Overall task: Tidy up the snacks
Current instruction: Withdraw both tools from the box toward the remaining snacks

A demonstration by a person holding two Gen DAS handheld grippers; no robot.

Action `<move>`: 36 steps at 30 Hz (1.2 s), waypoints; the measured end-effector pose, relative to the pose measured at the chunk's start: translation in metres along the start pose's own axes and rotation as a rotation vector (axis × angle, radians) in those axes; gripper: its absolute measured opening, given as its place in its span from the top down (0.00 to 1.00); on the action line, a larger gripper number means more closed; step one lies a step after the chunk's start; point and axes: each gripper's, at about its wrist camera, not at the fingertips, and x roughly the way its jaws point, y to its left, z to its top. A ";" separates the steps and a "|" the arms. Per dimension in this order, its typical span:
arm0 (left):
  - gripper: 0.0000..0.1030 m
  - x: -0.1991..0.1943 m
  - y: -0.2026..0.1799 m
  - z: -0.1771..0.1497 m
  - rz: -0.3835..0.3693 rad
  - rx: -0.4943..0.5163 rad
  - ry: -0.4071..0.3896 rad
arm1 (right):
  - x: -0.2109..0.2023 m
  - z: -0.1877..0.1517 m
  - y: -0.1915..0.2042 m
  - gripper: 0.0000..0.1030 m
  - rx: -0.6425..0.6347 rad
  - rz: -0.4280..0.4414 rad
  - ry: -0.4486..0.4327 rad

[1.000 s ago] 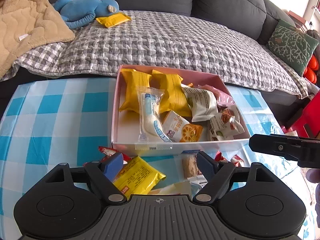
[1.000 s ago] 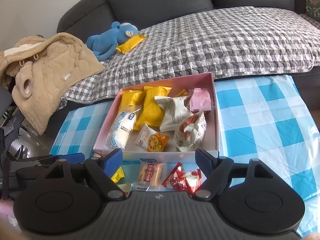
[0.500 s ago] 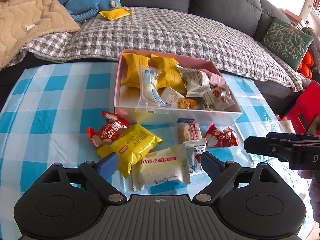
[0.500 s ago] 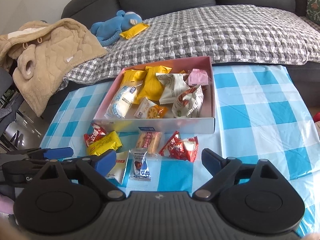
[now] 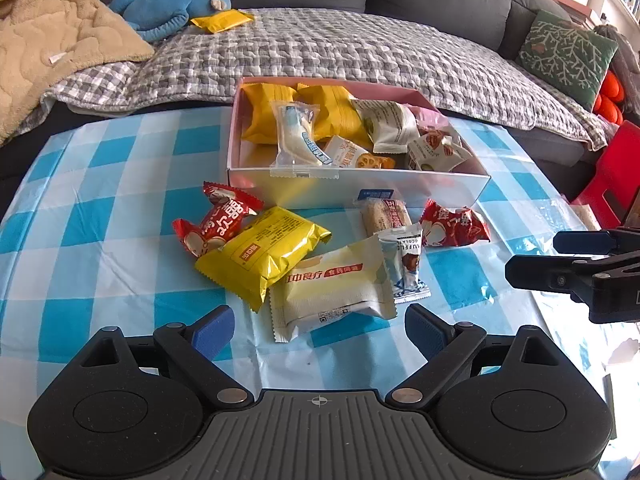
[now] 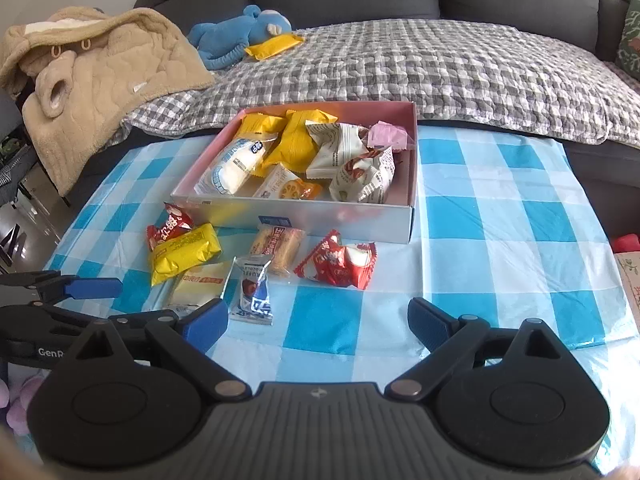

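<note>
A pink-lined white box holds several snack packets. In front of it on the blue checked tablecloth lie loose packets: a red one, a yellow one, a cream one, a small blue-white one, a biscuit bar and another red one. My left gripper is open and empty, just short of the cream packet. My right gripper is open and empty, near the blue-white packet.
A grey sofa with a checked quilt stands behind the table. On it lie a blue plush toy, a yellow packet, a tan blanket and a green cushion. A red object stands at the right.
Both grippers have pulled back from the box toward the near table edge and risen, so the loose packets in front of the box have come into full view. Both stay open.
</note>
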 end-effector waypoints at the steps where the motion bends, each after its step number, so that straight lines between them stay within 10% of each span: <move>1: 0.09 0.000 0.000 -0.002 0.003 0.004 -0.002 | 0.000 -0.001 -0.001 0.07 -0.006 -0.006 0.001; 36: 0.09 0.029 0.012 -0.016 0.061 0.075 -0.124 | 0.037 -0.020 -0.018 0.05 -0.084 -0.083 0.040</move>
